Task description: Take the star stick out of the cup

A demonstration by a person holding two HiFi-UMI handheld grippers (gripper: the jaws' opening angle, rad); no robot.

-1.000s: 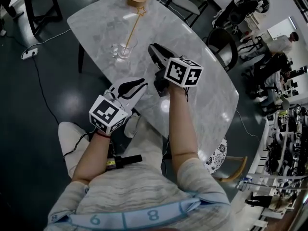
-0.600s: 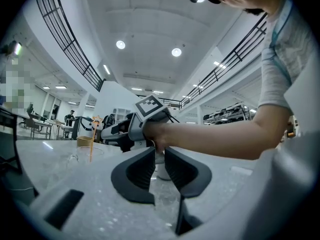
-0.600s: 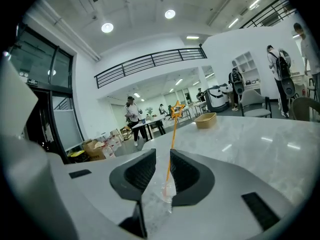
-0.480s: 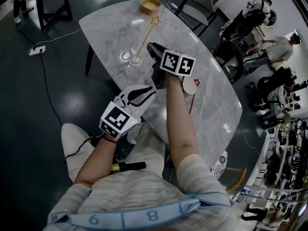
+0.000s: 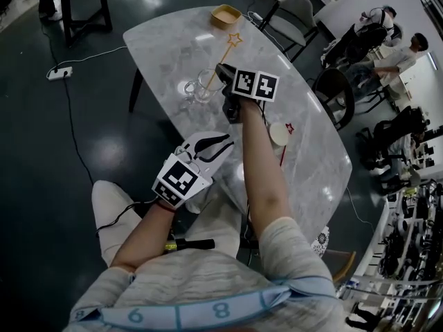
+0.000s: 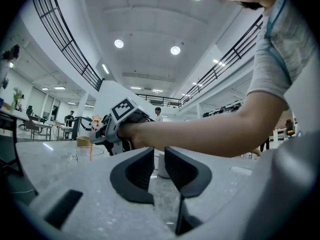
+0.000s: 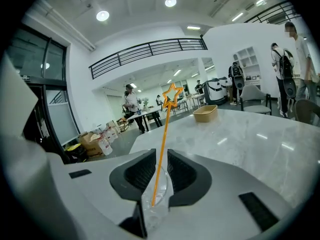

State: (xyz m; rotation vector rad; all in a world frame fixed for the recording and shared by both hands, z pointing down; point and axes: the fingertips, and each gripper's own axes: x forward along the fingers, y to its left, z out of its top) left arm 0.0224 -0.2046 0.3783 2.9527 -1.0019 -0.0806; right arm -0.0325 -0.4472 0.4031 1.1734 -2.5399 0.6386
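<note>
Showing an oval, grey-veined marble table (image 5: 159,47) on a dark glossy floor (image 5: 83,151); a white power strip (image 5: 57,72) lies on the floor at the table's 9 o'clock. The left gripper (image 5: 225,142) hovers at the near table edge, its 2 jaws narrowly apart with nothing between them; its own view looks through the gap at a white cup (image 6: 161,165). A clear cup (image 5: 205,87) stands on the table, with a smaller glass (image 5: 187,88) just beside it at 9 o'clock. The orange star stick (image 5: 221,62) stands in the cup, leaning toward 1 o'clock, star uppermost. The right gripper (image 5: 220,71) is at the cup's 2 o'clock; in its own view the stick rises through the narrow gap between the 2 jaws, which are apart and not pressed on it. A wooden bowl (image 5: 226,16) sits at the table's far end, at 12 o'clock. Chairs (image 5: 297,12) and people (image 5: 408,47) occupy the room at 2 o'clock. The gripper views show white walls, a balcony railing (image 7: 150,49) and round ceiling lights (image 7: 102,15).
</note>
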